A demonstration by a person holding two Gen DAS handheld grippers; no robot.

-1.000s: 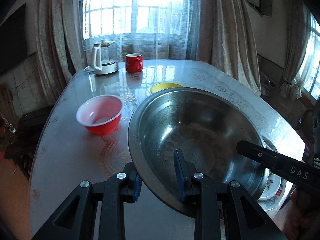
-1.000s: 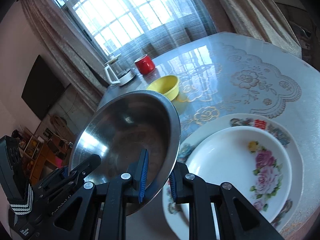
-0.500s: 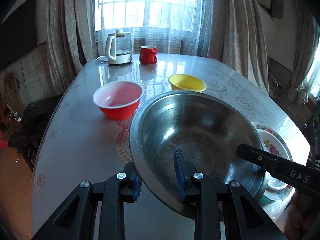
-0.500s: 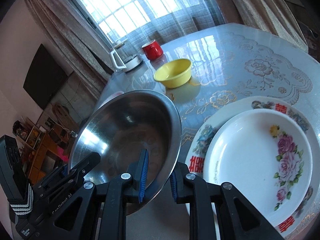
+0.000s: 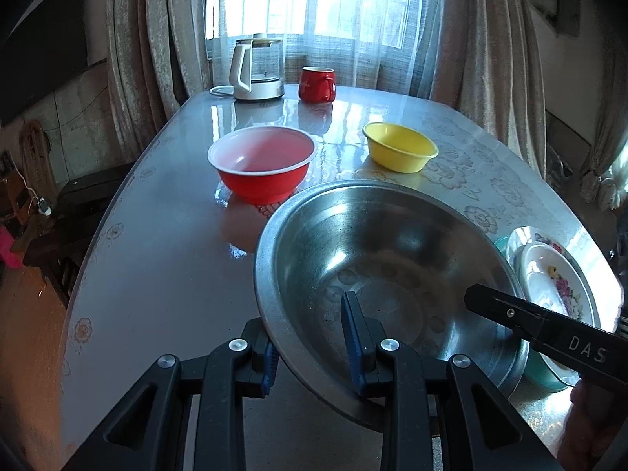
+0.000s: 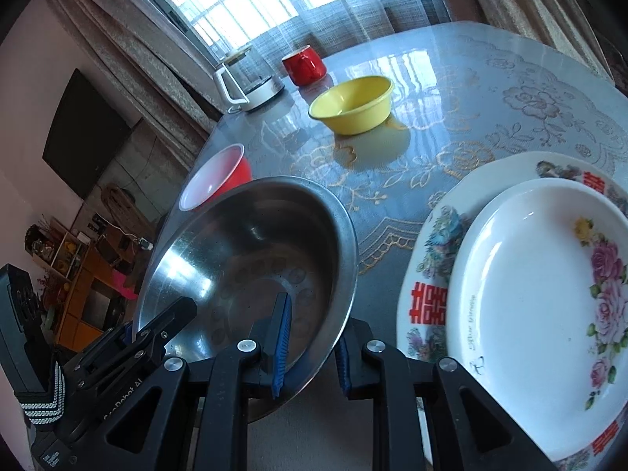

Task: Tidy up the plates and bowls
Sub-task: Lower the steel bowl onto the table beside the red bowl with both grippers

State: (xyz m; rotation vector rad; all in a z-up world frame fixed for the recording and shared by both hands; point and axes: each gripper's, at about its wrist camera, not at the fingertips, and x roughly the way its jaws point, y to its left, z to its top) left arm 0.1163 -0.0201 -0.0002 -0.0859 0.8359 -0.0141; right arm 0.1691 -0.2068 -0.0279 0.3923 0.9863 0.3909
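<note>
**Steel bowl carried two-handed, plates waiting alongside**

Bowl in the air, and we have it from both sides. Our left gripper point(image 5: 312, 343) is clamped narrow on the near rim of the steel bowl point(image 5: 376, 259), one blue pad inside the wall and one outside. Our right gripper point(image 6: 310, 347) pinches the opposite rim the same way, jaws close together with the metal between them. The bowl hangs tilted between the two grippers, just above the desk point(image 5: 165, 243).

We read this as the carry-and-place step: the big bowl is on its way to a resting spot. Just to the right of the right gripper sits the white floral plate point(image 6: 541, 294), nested on the larger patterned plate point(image 6: 435, 259). Whether the bowl is bound for that stack or for the bare desk beside it, we cannot say.

The next move calls for both grippers to level the bowl together, lower it evenly, and only then let go of the rim, or it may tip or slide on the glossy top.

The bowl itself is wide, shallow-sided and shiny, with a faint ring of stamped marks round its base, and empty. Ahead of the grippers stand the red bowl point(image 5: 263, 163) and the yellow bowl point(image 5: 400, 152), not yet gathered.
</note>
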